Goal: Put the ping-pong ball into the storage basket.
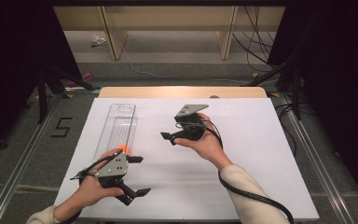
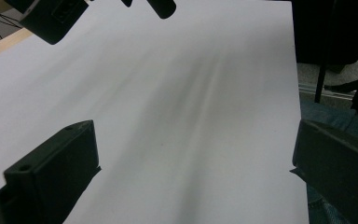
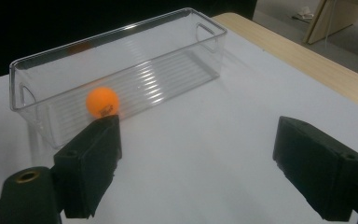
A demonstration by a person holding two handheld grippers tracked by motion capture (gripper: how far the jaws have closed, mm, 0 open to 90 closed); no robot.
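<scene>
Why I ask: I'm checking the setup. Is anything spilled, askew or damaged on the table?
Nothing stands out. The orange ball sits inside the clear bin, which stands upright on the white table; both grippers are open and hold nothing.

A clear bin (image 1: 116, 126) is standing along the left part of the white worktop (image 1: 242, 186), blocking passage there; an orange ball (image 3: 102, 101) is lying inside. Open worktop is stretching between the left claw (image 1: 139, 175) and right claw (image 1: 168, 136).

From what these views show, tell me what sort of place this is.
Probably a lab or recording workspace, not a home: a white-covered table hemmed by black curtains, loose cables on the floor behind, and a taped number 5 on the floor beside it.
</scene>
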